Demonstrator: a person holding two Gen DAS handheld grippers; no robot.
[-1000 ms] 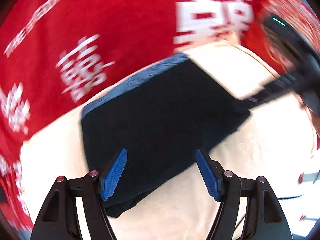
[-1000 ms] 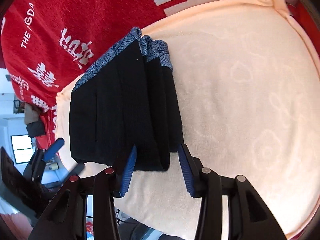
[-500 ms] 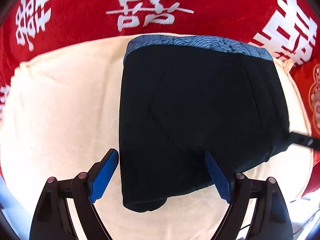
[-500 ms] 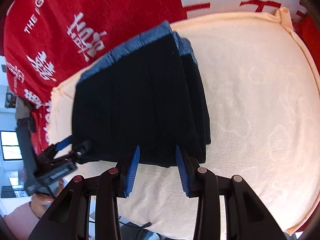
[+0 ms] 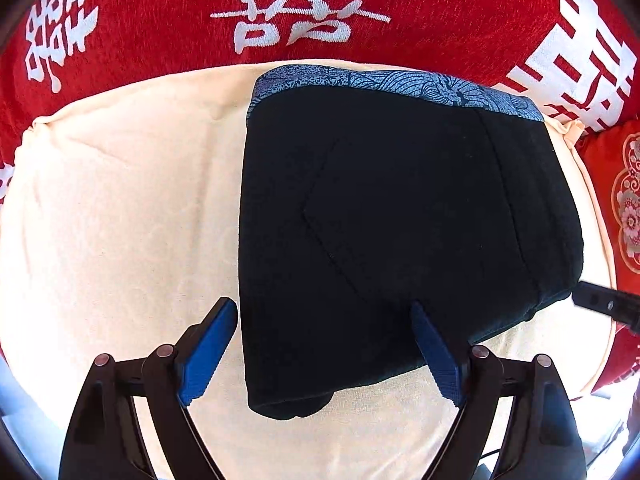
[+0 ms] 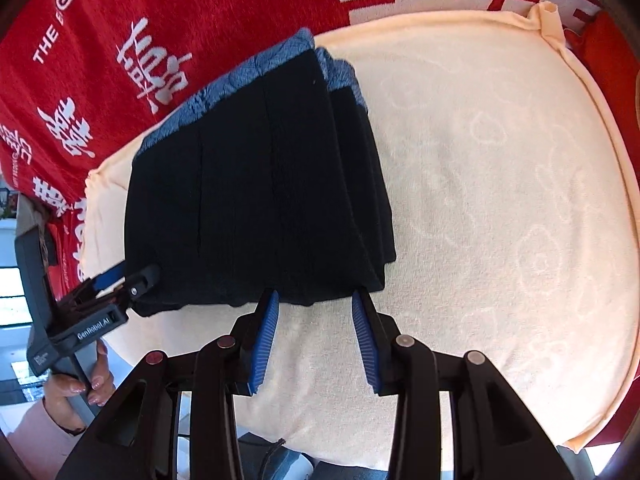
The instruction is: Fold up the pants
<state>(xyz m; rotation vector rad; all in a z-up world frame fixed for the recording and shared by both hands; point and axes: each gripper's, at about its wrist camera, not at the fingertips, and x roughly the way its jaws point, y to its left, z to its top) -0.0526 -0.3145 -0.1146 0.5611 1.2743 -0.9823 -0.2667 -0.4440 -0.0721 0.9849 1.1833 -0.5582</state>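
Note:
The black pants lie folded into a compact stack on a cream towel, with their blue patterned waistband at the far side. My left gripper is open wide and straddles the stack's near left corner. One pad is over the towel, the other over the cloth. In the right wrist view the pants show their layered edge. My right gripper stands open at their near edge, with bare towel between its pads. My left gripper shows at the stack's left corner.
A red blanket with white characters lies beyond the towel. A red patterned cushion sits at the right edge. The tip of my right gripper pokes in at the right. A person's hand holds the left tool.
The left gripper swung and rolled to face the stack squarely, came down, and its jaws widened. In the right wrist view it arrived at the pants' left corner. The right gripper barely moved.

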